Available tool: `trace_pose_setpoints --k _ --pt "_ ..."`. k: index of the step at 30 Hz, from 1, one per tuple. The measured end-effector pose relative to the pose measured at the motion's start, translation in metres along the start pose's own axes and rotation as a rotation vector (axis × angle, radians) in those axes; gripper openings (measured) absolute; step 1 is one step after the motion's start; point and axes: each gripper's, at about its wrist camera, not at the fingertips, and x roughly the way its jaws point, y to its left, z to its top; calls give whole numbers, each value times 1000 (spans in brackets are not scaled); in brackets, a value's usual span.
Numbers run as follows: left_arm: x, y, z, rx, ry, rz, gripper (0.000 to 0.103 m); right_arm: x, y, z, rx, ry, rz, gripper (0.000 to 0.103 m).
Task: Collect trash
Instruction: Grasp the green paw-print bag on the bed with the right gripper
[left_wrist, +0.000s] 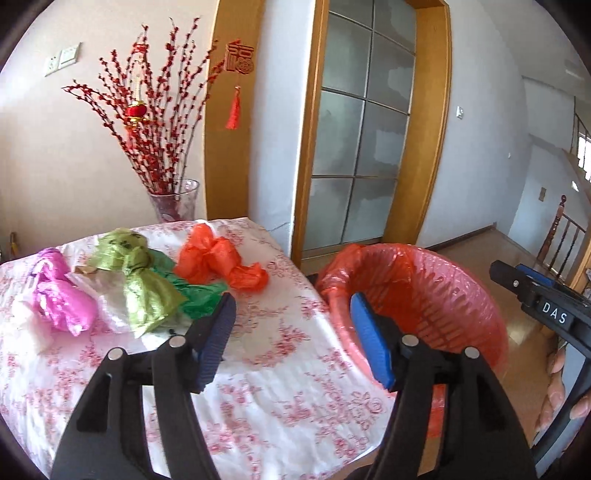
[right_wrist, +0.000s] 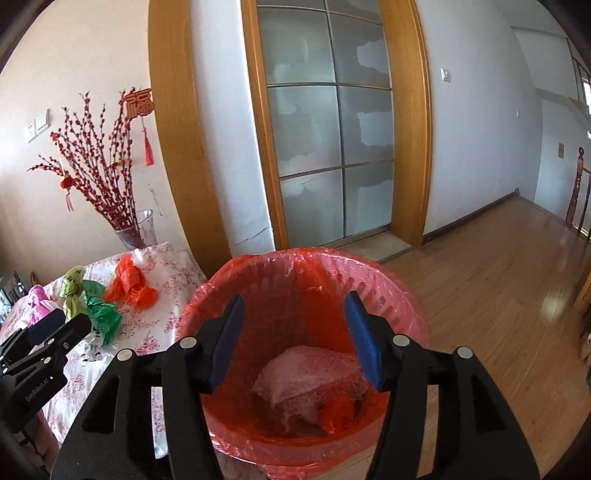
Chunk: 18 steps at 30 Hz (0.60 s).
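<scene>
Trash: crumpled plastic bags on the table (left_wrist: 280, 369), which has a floral cloth. Bin (right_wrist: 406, 314) stands at the table's edge, lined with a red bag.

Done so far, by the look of it:
- Bin already holds a pale pink wad (right_wrist: 310, 376) and a small red-orange scrap (right_wrist: 338, 410) at the bottom.
- Both grippers are empty, so nothing is in transit.

Left to do:
- Orange bag (left_wrist: 218, 260), nearest the bin.
- Dark green bag (left_wrist: 199, 291), partly under the yellow-green bag (left_wrist: 147, 284).
- Magenta bag (left_wrist: 62, 291) and a white bag (left_wrist: 107, 299) between it and the yellow-green one.
- Judgement: well under half done; most of the pile is untouched.

Grippers:
- Left gripper (left_wrist: 293, 339): jaws apart, nothing between them, over the table between pile and bin.
- Right gripper (right_wrist: 295, 339): jaws apart, empty, poised above the bin's mouth.

Hard to read:
- A small brownish scrap (left_wrist: 86, 270) behind the yellow-green bag; can't identify it.
- Left end of the pile blurs at the lens edge; more white material may sit there.
- Bin's near floor is blocked by the right gripper's body, so the count inside is uncertain.
- A person's fingers (left_wrist: 557, 373) show at the right edge of the left view, otherwise cut off.
</scene>
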Motion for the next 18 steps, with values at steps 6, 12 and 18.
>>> trace_pose_setpoints --k 6,12,18 --pt "-28 49 -2 -26 -35 144 68 2 36 -3 -20 22 99 57" --pt "-53 108 -6 -94 -43 271 69 6 87 -8 -83 57 204 57" --pt "-69 173 -11 -168 -26 396 69 16 155 -4 -161 86 318 46"
